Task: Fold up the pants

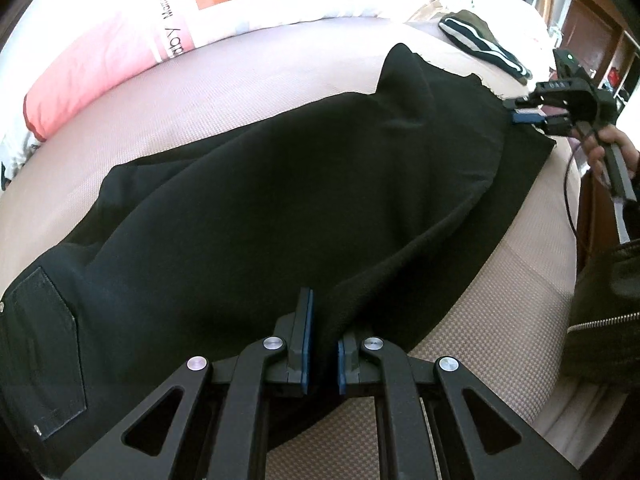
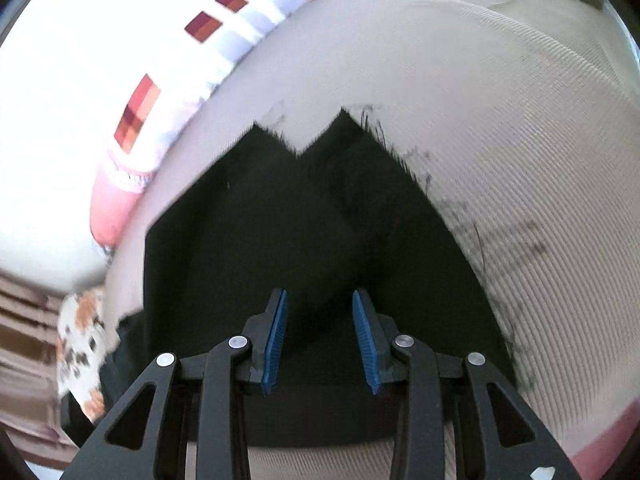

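Black pants (image 1: pixel 248 208) lie across the pinkish bed cover (image 1: pixel 192 96), one leg folded over the other, back pocket (image 1: pixel 44 344) at lower left. My left gripper (image 1: pixel 323 332) is shut on a raised fold of the pants at their near edge. My right gripper (image 1: pixel 520 114) shows at the far right by the leg hems. In the right wrist view the right gripper (image 2: pixel 320 320) is open just above the black pants (image 2: pixel 304 216), whose frayed leg hems (image 2: pixel 348 128) point away; nothing is between the blue pads.
A white and pink pillow (image 1: pixel 132 44) with red squares lies along the far side of the bed. A dark striped garment (image 1: pixel 480 44) lies at the far right. A hand in a black jacket sleeve (image 1: pixel 604 300) holds the right gripper. The bed edge is at right.
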The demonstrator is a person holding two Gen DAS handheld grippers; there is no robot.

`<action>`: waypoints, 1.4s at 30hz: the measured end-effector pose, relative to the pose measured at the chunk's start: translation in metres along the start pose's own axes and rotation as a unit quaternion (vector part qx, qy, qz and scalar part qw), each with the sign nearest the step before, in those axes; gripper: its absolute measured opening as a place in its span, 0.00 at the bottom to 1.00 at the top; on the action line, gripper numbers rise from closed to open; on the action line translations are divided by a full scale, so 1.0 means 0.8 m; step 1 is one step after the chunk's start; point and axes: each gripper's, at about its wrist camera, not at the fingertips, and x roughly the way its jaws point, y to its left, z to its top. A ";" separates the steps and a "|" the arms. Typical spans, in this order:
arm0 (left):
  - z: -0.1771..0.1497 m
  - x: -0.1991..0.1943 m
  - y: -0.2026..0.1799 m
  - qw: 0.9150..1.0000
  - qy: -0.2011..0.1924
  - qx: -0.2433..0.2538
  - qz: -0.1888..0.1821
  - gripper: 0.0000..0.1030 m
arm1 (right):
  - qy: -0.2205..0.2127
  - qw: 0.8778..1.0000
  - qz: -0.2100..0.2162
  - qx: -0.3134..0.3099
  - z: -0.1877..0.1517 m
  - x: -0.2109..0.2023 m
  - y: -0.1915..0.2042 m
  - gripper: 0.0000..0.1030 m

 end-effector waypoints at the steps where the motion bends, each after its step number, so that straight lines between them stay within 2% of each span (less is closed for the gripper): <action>1: 0.000 0.000 0.000 1.000 0.000 -0.001 0.001 0.10 | -0.006 1.000 0.004 0.004 0.006 0.002 -0.003 0.30; 2: 0.000 0.000 -0.001 1.000 0.001 -0.001 0.001 0.10 | -0.011 1.000 0.005 0.009 0.010 0.004 -0.005 0.29; 3: 0.000 0.001 -0.001 1.000 0.002 -0.002 0.001 0.10 | -0.013 1.000 0.004 0.012 0.010 0.010 0.000 0.24; 5: 0.000 0.002 -0.001 1.000 0.002 -0.005 0.002 0.10 | -0.015 1.000 -0.002 0.008 0.017 0.012 0.000 0.07; 7: 0.001 0.001 -0.001 1.000 0.001 -0.006 0.004 0.10 | -0.024 1.000 -0.003 -0.005 0.017 0.002 0.003 0.05; 11: 0.002 -0.004 -0.005 1.000 -0.005 0.001 0.005 0.10 | -0.075 0.996 -0.016 -0.051 0.010 -0.051 0.035 0.03; 14: 0.004 -0.010 -0.014 1.000 -0.015 0.020 0.000 0.10 | -0.099 0.992 -0.044 -0.065 -0.003 -0.090 0.035 0.03; 19: 0.001 0.003 -0.030 0.998 -0.002 0.064 0.003 0.10 | -0.061 0.992 -0.107 -0.039 -0.032 -0.071 -0.007 0.03; 23: -0.004 0.008 -0.034 0.996 -0.001 0.084 0.005 0.10 | -0.045 0.991 -0.125 -0.021 -0.049 -0.056 -0.032 0.02; 28: -0.004 0.009 -0.028 0.997 -0.001 0.074 -0.007 0.13 | -0.034 0.989 -0.142 -0.029 -0.045 -0.051 -0.031 0.02; 30: -0.003 0.007 -0.028 0.998 0.004 0.064 -0.017 0.25 | -0.028 0.989 -0.141 -0.022 -0.041 -0.051 -0.027 0.06; 31: -0.001 0.004 -0.024 0.998 0.010 0.052 -0.033 0.30 | -0.026 0.989 -0.145 -0.022 -0.040 -0.053 -0.025 0.11; 32: 0.000 -0.001 -0.021 0.998 0.009 0.042 -0.048 0.40 | -0.026 0.988 -0.152 -0.024 -0.039 -0.057 -0.020 0.16; 33: 0.000 -0.008 -0.020 0.998 0.006 0.034 -0.059 0.52 | -0.028 0.985 -0.167 -0.030 -0.038 -0.060 -0.013 0.26; 34: 0.001 -0.021 -0.016 0.997 -0.007 0.025 -0.072 0.56 | -0.033 0.981 -0.184 -0.040 -0.037 -0.066 -0.006 0.32; 35: 0.002 -0.031 -0.012 0.996 -0.019 0.022 -0.080 0.60 | -0.043 0.977 -0.202 -0.056 -0.036 -0.073 0.004 0.32; 37: 0.005 -0.056 0.003 0.995 -0.056 0.007 -0.084 0.63 | -0.064 0.968 -0.224 -0.087 -0.031 -0.088 0.025 0.32; 38: 0.007 -0.065 0.014 0.994 -0.072 -0.004 -0.077 0.66 | -0.074 0.967 -0.220 -0.105 -0.025 -0.094 0.044 0.32; 40: 0.011 -0.077 0.041 0.993 -0.099 -0.038 -0.046 0.67 | -0.074 0.970 -0.188 -0.133 -0.016 -0.095 0.073 0.32; 42: 0.013 -0.081 0.077 0.989 -0.118 -0.092 -0.015 0.67 | -0.054 0.973 -0.139 -0.177 -0.006 -0.078 0.121 0.32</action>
